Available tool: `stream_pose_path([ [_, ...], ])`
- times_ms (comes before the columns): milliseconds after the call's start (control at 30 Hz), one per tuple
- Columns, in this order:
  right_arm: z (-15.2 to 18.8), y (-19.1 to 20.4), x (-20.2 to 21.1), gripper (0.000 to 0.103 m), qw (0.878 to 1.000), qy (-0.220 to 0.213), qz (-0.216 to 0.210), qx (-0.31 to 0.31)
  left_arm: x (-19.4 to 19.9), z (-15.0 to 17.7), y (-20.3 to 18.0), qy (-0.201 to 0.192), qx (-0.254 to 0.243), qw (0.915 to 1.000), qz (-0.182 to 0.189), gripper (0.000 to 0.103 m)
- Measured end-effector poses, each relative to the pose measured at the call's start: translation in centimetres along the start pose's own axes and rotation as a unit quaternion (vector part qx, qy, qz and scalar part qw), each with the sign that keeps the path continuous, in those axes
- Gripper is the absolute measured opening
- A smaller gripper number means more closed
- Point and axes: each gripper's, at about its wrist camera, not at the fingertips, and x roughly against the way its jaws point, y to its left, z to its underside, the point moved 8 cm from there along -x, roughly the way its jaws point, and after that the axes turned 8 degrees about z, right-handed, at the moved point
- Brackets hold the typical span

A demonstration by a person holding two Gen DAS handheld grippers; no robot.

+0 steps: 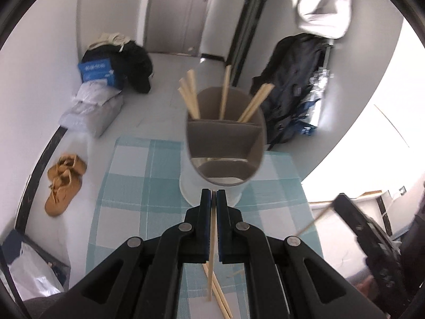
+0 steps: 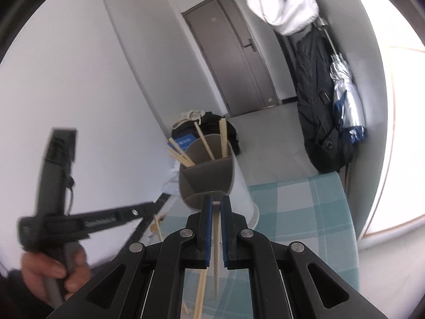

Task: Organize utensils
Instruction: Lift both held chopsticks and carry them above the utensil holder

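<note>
A white utensil holder with grey inner dividers stands on the checked cloth, just past my left gripper. Several wooden chopsticks lean in its far compartment. My left gripper is shut on one chopstick, which hangs down between the fingers. Loose chopsticks lie on the cloth below. In the right wrist view my right gripper is shut on another chopstick, right at the holder's near rim. A hand holds the left gripper's black body.
The teal-and-white checked cloth covers the table, whose edges drop to the floor. Tan sandals, a pile of bags with a blue box, a hanging dark coat, a folded umbrella and a grey door surround it.
</note>
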Motion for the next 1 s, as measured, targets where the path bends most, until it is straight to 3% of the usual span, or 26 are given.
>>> stream_pose_path([
  [267,0.5,1.2,0.9,0.005,1.0,-0.01,0.016,0.02,2.2,0.4,-0.9,-0.03,-0.034,0.9988,0.02,0.0],
  [733,0.1,2.3,1.9,0.005,0.998,-0.019,0.04,0.033,3.0,1.1,-0.8,-0.022,-0.049,0.9984,0.017,0.0],
  [1000,-0.7,2.5,2.4,0.005,0.998,-0.024,0.041,0.034,4.3,-0.3,-1.3,-0.02,-0.053,0.9982,0.022,0.0],
])
